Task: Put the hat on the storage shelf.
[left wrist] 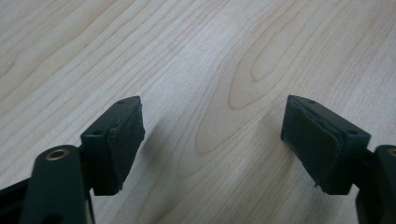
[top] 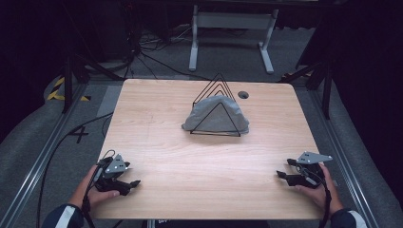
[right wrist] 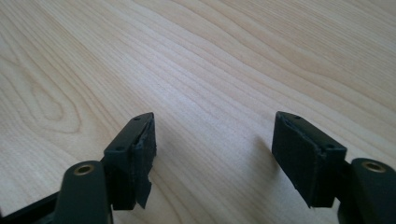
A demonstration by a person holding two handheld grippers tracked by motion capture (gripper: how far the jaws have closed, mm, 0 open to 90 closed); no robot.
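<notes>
Both the left gripper point(top: 128, 183) and right gripper point(top: 283, 175) rest with jaws apart at the bench point(top: 161, 142) corners; grey cloth point(top: 214, 116) sits in a wire rack point(top: 216, 107) mid-bench.

a wire rack point(top: 216, 105) stands on the table point(top: 166, 142) toward its far middle, with a cloth point(top: 216, 116) draped inside it. the left gripper point(top: 130, 183) sits near-left, the right gripper point(top: 281, 175) near-right, well apart.
</notes>
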